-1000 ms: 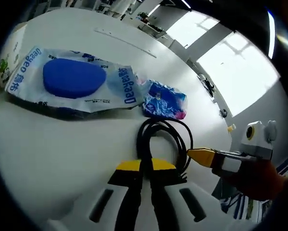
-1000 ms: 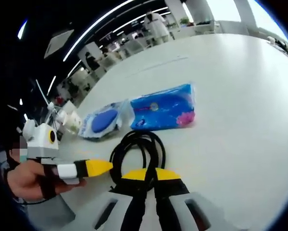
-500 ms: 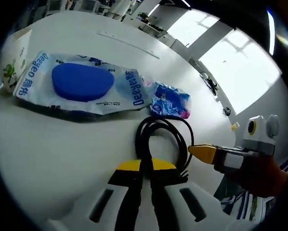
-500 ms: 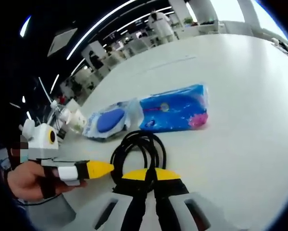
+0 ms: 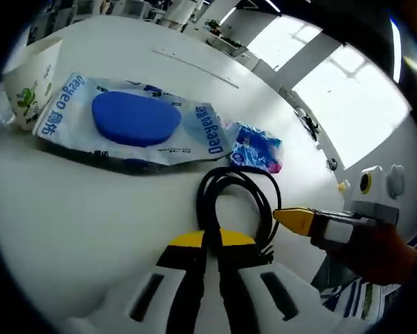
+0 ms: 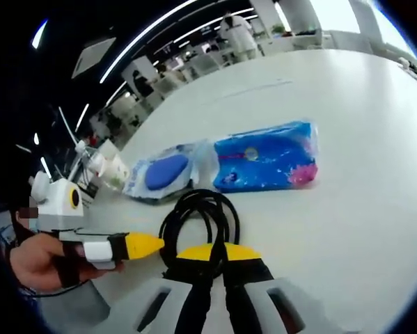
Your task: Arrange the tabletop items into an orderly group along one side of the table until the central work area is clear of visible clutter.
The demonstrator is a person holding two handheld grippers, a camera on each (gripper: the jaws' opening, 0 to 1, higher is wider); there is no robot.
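Both the left gripper and right gripper are clamped on the black cable, looped on the white bench. Just past it lie a wipes pack and blue tissue packet, side by side.

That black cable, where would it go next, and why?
Probably a short carry toward the wipes pack and blue pouch. Both grippers, left and right, are shut on the black cable, and those packs already lie side by side.
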